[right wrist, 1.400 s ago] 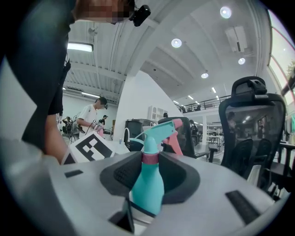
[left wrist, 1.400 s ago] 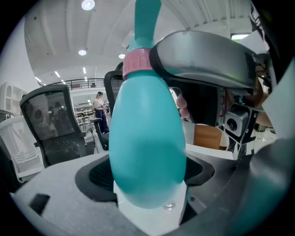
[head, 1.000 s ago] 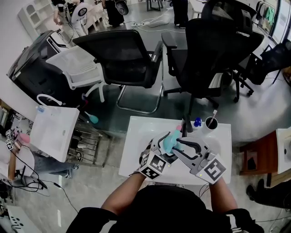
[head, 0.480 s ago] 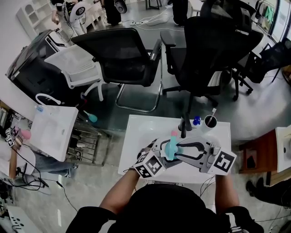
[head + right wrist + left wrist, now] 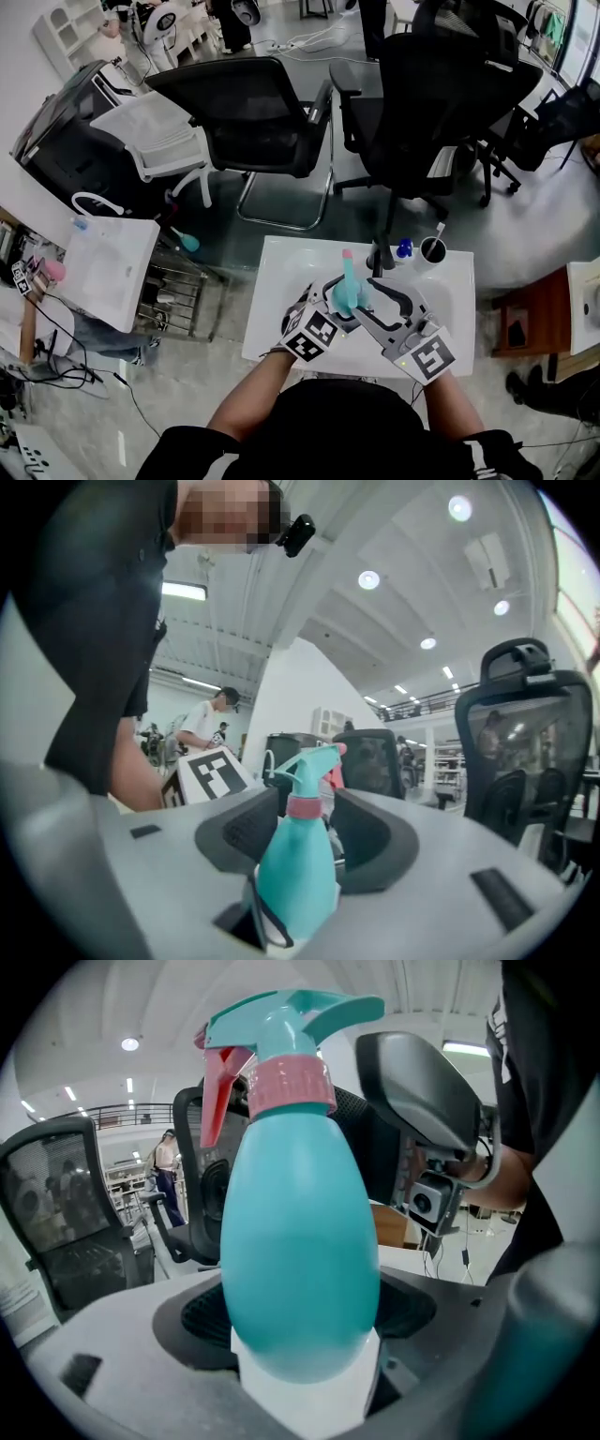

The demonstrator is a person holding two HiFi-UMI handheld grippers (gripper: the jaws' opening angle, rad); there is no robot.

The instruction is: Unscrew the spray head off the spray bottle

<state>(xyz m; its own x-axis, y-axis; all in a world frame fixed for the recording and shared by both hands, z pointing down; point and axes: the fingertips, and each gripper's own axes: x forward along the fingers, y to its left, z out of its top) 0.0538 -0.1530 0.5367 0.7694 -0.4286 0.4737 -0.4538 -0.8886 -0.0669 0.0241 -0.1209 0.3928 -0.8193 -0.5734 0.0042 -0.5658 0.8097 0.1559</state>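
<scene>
Over the white bench (image 5: 281,277), the left tongs (image 5: 302,1321) clamp the teal spray bottle (image 5: 300,1232) by its body. The right tongs (image 5: 305,832), jaws just opened, flank the pink collar (image 5: 303,806) below the spray head (image 5: 314,759), seemingly without touching.

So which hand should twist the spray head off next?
Right: the right tongs have just opened around the pink collar below the spray head, probably ready to regrip. The left tongs hold the bottle steady.
</scene>
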